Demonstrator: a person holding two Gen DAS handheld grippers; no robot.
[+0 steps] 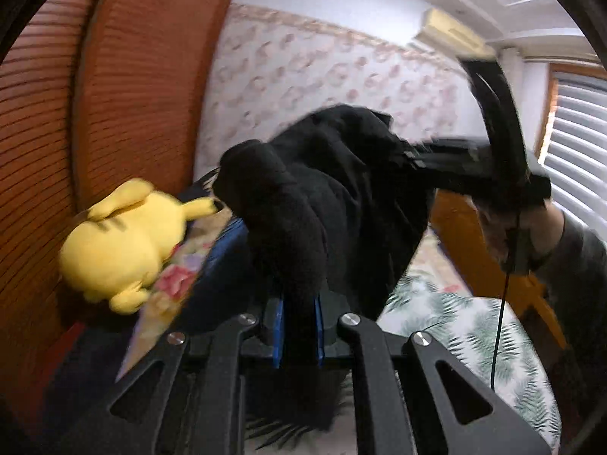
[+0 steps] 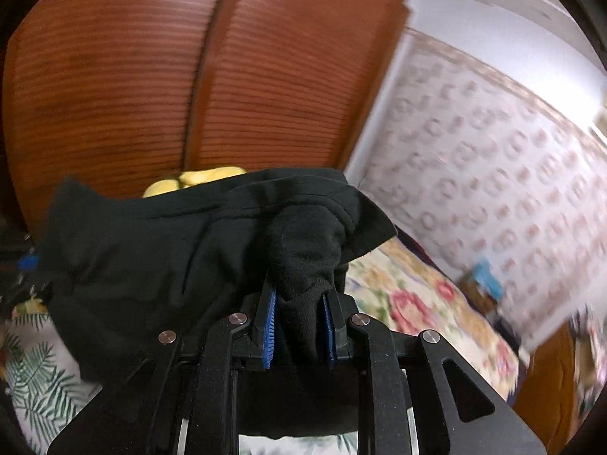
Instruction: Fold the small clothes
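Black garment held up off the bed

We see one small black garment (image 1: 353,189) of soft, fleecy cloth, lifted clear of the bed and hanging in loose folds. One bunched end is pinched between the blue pads of the left claw (image 1: 299,326); another bunched end, with a stitched hem beside it, is pinched by the right claw (image 2: 299,326). Between the two grips the cloth (image 2: 159,250) sags and spreads in a wide, creased drape, its edges hanging down unfolded.
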